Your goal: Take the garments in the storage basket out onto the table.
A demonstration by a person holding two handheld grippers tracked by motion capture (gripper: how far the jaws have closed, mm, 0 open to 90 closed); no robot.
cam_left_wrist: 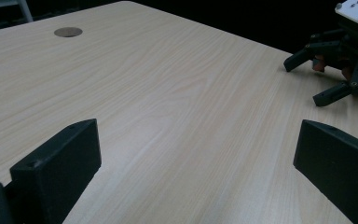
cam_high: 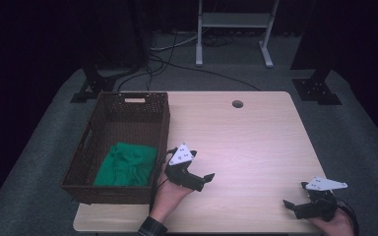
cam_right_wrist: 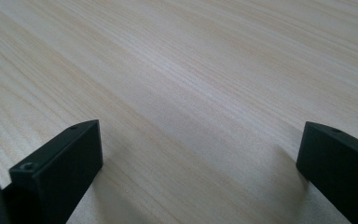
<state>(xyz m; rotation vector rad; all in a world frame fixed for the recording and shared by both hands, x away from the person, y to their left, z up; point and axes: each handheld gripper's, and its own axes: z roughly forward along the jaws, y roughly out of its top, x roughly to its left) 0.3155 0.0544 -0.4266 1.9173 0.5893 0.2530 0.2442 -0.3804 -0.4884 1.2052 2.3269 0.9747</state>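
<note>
A dark wicker basket (cam_high: 163, 123) stands on the left part of the light wooden table (cam_high: 246, 142). A crumpled green cloth (cam_high: 127, 164) lies in the basket's near half. My left gripper (cam_high: 204, 181) hovers just right of the basket near the front edge, open and empty, pointing right. In the left gripper view its jaws (cam_left_wrist: 198, 144) stand wide apart over bare wood. My right gripper (cam_high: 295, 195) sits at the front right corner, open, pointing left. Its jaws (cam_right_wrist: 200, 144) frame bare tabletop. The right gripper (cam_left_wrist: 306, 81) also appears far off in the left gripper view.
A round cable hole (cam_high: 237, 103) marks the table's far middle, also seen as the hole (cam_left_wrist: 68, 31). Grey carpet surrounds the table. A white frame (cam_high: 234, 29) and black stands (cam_high: 93, 83) are on the floor beyond, with cables.
</note>
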